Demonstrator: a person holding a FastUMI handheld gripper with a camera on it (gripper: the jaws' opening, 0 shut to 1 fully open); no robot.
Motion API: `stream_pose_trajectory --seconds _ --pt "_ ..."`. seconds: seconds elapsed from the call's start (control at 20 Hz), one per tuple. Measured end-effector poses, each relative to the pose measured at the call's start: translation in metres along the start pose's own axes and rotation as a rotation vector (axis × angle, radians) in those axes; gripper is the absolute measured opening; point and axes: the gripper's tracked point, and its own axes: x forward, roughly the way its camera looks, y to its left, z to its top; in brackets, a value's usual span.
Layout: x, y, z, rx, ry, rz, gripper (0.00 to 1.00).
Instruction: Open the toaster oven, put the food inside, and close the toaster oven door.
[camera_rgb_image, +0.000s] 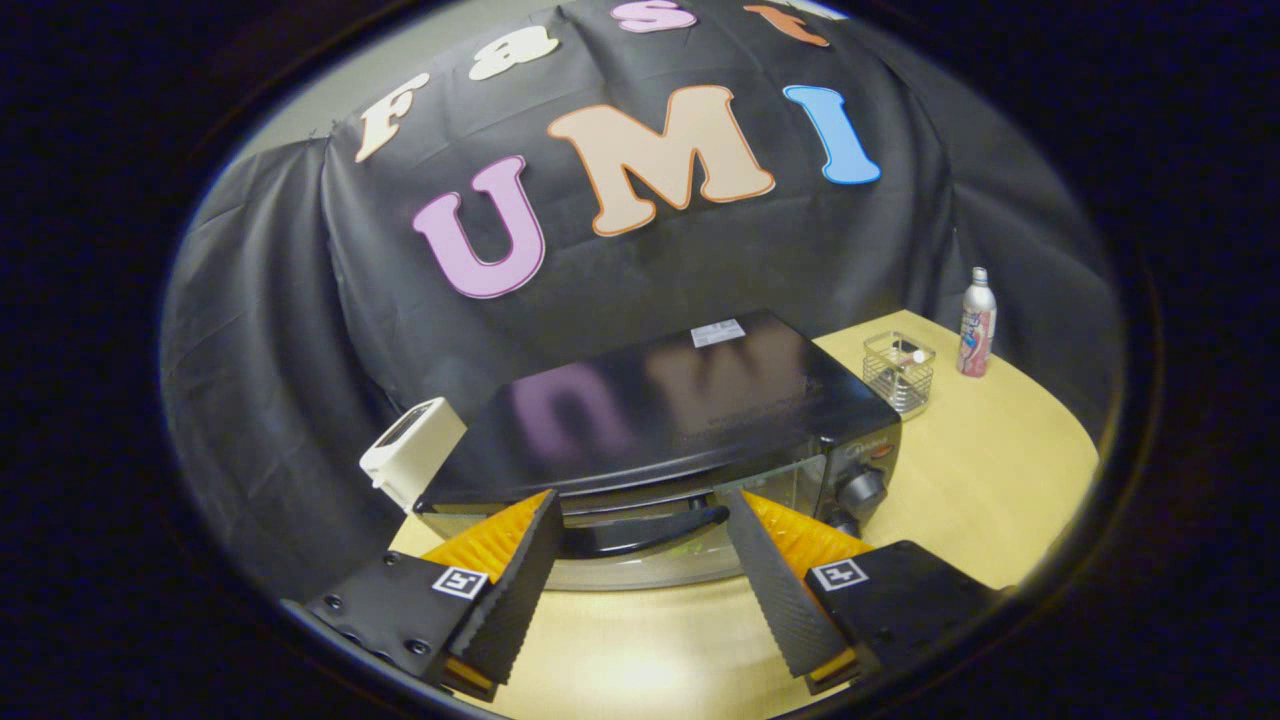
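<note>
Gripper (640, 520) spread wide before the closed toaster oven (660, 430), holding nothing.
The oven's door handle (645, 532) lies between the fingertips; on the pale wooden table (990, 490), a wire basket (898, 372) and bottle (977, 322) stand beyond.

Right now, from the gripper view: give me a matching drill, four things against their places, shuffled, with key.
Things:
1. toaster oven handle
2. white appliance
3. spray bottle
4. wire basket

Places:
A. on the table's far side, beyond the wire basket
B. between the open jaws of the gripper, just ahead
C. against the oven's side away from its knobs
D. behind the oven's knob end

Pairs: 1-B, 2-C, 3-A, 4-D
</note>
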Motion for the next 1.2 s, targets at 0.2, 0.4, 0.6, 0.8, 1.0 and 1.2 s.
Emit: stream_pose_trajectory --seconds 0.2,0.4,0.6,0.8,1.0,1.2 --pt "0.003 0.000 0.005 -0.004 -0.013 -0.006 0.99" --pt "-0.007 0.006 0.020 -0.078 -0.036 -0.012 0.97" --pt "-0.039 0.017 0.056 -0.131 -0.096 -0.019 0.97" --pt "-0.082 0.028 0.110 -0.210 -0.217 -0.047 0.97" --pt "-0.105 0.041 0.147 -0.211 -0.288 -0.027 0.97" --pt "-0.121 0.045 0.170 -0.243 -0.344 -0.047 0.97"
